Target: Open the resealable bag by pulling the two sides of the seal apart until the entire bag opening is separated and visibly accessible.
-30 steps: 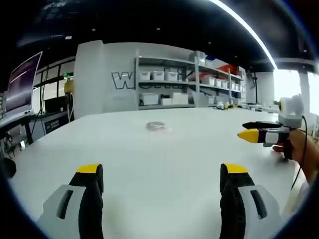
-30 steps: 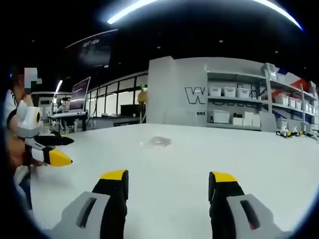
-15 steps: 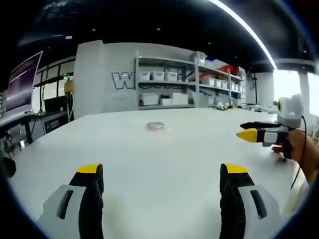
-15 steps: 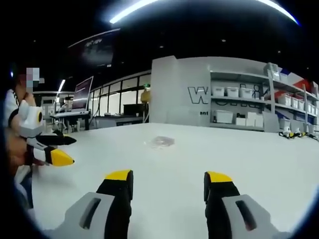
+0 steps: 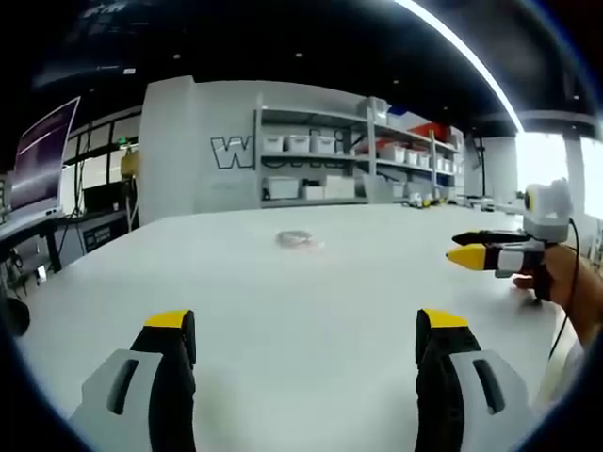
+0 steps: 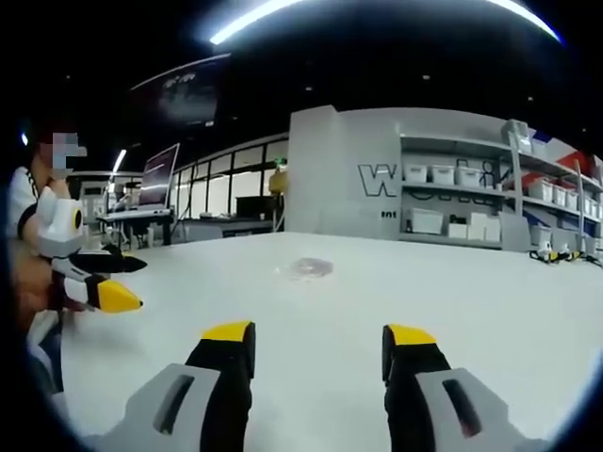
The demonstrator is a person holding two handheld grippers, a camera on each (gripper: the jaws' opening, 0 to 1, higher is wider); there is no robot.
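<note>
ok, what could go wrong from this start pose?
1. The resealable bag is small, clear and flat on the white table, far ahead of both open grippers; the seal edge may be hard to find.
2. Nothing pins the bag, so a one-sided grab by the left gripper or right gripper could slide it.

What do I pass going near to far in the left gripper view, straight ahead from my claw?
Left claw, open and empty → bare white table → small clear resealable bag lying flat → grey wall with lettering and shelving with white bins.
</note>
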